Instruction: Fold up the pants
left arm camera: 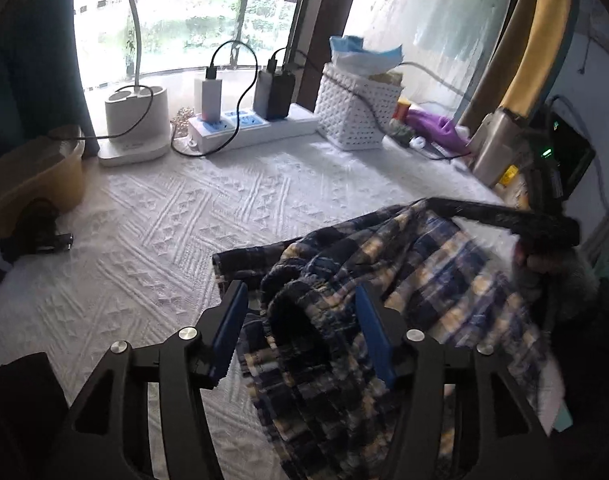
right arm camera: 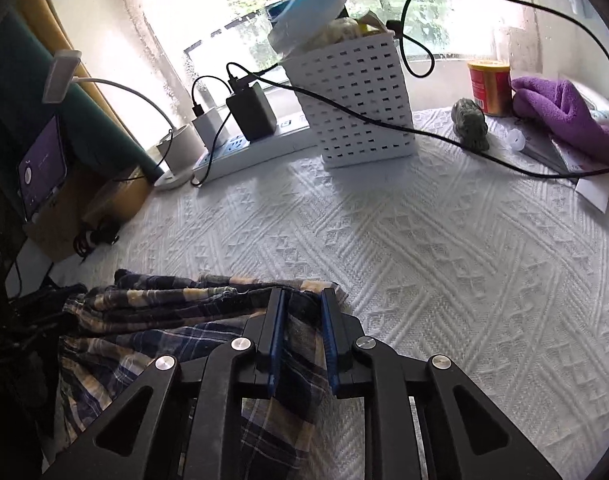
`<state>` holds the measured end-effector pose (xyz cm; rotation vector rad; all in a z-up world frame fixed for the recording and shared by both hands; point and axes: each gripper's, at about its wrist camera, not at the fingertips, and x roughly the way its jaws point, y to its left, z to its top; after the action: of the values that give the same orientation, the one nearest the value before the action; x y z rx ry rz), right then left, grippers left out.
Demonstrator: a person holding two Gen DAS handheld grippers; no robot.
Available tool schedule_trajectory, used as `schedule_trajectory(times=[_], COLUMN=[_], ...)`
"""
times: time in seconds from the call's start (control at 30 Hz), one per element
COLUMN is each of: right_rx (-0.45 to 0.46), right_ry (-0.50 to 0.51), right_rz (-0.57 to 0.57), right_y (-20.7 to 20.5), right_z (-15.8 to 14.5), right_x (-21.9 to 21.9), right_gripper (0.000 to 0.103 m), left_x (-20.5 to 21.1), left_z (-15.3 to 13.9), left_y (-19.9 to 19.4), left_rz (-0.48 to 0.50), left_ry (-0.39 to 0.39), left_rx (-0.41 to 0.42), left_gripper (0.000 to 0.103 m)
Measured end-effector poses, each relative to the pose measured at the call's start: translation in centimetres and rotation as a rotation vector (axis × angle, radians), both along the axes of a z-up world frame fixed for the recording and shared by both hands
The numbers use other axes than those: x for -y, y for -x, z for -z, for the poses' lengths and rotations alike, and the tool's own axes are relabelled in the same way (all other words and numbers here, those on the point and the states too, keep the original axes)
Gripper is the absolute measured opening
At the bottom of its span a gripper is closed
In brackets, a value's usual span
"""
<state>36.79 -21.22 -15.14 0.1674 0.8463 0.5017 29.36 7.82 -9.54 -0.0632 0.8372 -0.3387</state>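
Early stage of folding; plaid pants (left arm camera: 384, 280) bunched in a loose heap at the near edge of the white textured bedspread (left arm camera: 176, 216), no flat layer and no clean crease visible. Left gripper (left arm camera: 302, 336) spread wide, blue pads (left arm camera: 228, 332) either side of the gathered elastic waistband, apparently not clamped; contact with the cloth not resolvable. Right gripper (right arm camera: 302, 344) narrowed to a small gap with a fold of plaid fabric (right arm camera: 164, 312) passing between the blue pads (right arm camera: 275, 344); cloth draped from the tips, suggesting a pinch, though a thin gap beside one pad remains visible. Same gripper seen in the left view as a dark bar at the far upper edge of the garment. Legs not laid out, hems not identifiable in the crumple. Remaining, by judgement: spreading and flattening, laying leg on leg, then folding along the length. Clutter well apart at the window side: white basket (right arm camera: 356, 100), power strip (left arm camera: 252, 126), lamp base (left arm camera: 134, 120), purple cloth (right arm camera: 564, 108), red can (right arm camera: 489, 86).
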Motion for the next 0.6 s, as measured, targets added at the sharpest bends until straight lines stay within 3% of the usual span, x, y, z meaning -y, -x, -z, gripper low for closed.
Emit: schedule_trajectory(times=[0.07,0.13,0.17,0.4,0.6], right_rx=[0.014,0.045,0.064,0.053,0.094], right_ry=[0.003,0.016,0.028,0.060,0.097], right_rz=[0.002,-0.002,-0.001,0.030,-0.003], right_y=[0.2,0.6,0.7,-0.7,0.9], right_z=[-0.5,-1.4,-1.8,-1.3,-3.2], right_x=[-0.1,-0.3,-0.5,-0.4,-1.1], right_gripper=[0.018,0.018,0.007,0.006,0.006], left_x=[0.1,0.1,0.1,-0.8,-1.3], left_z=[0.5,-0.1,-0.4,0.7,1.6], left_y=[-0.5,-0.5,-0.5,-1.9,-2.4], left_rz=[-0.005,-0.006,-0.009,-0.056,-0.089], left_ry=[-0.013,-0.010,-0.018,-0.013,-0.014], left_rx=[-0.030,-0.007,0.007,-0.010,-0.027], left_gripper=[0.024,0.013,0.012,0.012,0.013])
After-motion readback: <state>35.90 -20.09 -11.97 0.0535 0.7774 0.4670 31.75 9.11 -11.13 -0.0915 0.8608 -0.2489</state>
